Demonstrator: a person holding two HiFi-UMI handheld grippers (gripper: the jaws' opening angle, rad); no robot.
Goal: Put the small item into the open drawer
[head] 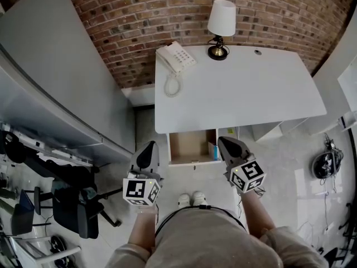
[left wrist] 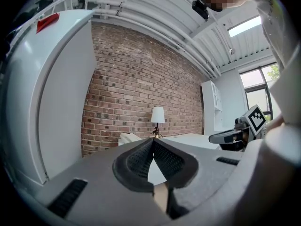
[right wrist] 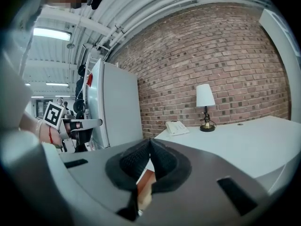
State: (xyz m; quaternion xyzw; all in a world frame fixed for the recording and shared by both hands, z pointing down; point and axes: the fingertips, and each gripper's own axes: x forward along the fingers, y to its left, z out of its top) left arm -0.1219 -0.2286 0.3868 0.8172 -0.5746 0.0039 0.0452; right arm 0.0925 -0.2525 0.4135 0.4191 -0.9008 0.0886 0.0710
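Though shut empty, left gripper and right gripper fingers near white desk by brick wall.

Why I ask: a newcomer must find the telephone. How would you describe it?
Start at the white desk against the brick wall. On its far left corner lies the white telephone, coiled cord trailing. Its only neighbour, the table lamp, stands upright with a shade.

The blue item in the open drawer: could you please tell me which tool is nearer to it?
Right. The right tool hovers beside the blue item, at the right edge of the open drawer; the left tool is beyond its left edge, farther away.
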